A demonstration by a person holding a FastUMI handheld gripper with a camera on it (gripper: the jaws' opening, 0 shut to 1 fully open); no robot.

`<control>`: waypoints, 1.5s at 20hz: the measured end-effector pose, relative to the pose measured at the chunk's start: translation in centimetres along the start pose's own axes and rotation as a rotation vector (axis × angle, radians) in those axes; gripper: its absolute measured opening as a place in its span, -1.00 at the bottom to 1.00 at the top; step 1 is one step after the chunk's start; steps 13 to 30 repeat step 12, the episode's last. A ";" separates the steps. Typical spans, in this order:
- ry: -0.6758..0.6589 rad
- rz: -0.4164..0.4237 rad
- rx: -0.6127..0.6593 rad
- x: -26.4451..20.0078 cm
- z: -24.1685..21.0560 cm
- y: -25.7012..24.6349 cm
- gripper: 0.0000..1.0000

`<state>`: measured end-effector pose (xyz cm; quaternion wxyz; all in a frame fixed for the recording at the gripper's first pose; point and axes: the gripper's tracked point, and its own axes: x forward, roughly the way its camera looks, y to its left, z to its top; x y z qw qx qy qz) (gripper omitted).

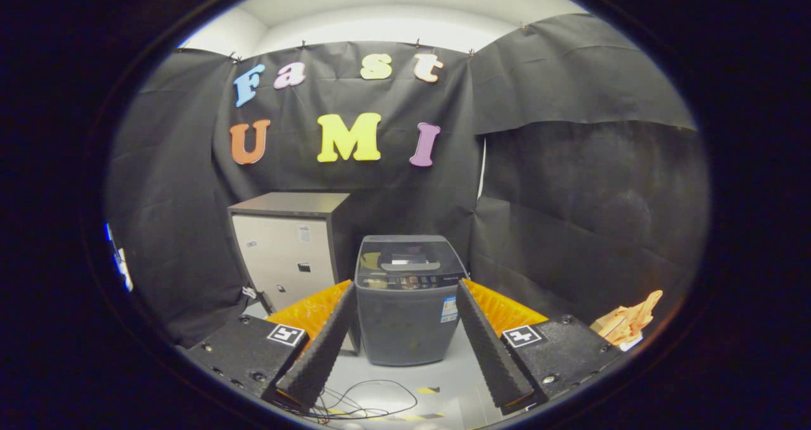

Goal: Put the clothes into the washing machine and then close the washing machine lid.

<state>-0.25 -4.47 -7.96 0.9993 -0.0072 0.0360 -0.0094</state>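
A: Where does everything sit?

B: The washing machine (407, 300) stands at lower centre of the frame on the pale floor (466, 379), framed between the fingers of the gripper (405, 344), which is spread wide and holds nothing. Its lid (408, 260) lies flat and shut, dark and glossy, with a control strip along the front edge. A grey cabinet (288, 249) stands just to its left.

A: And the clothes?

B: An orange bundle of cloth (627, 322) shows at lower right, beyond the right finger and well apart from the machine. I judge that to be the clothes, though I cannot tell what is inside the drum.

A: So what matters for doing this well?

B: With the cloth outside, take a deep, central pinch on the bundle so no corner trails. Mind the loose cables (361, 401) on the floor below the fingers.
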 end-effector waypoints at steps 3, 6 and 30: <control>-0.008 0.002 0.001 -0.7 0.1 0.1 0.96; -0.010 0.003 -0.003 -0.7 0.3 0.2 0.96; -0.007 0.001 0.003 -0.9 0.3 0.0 0.97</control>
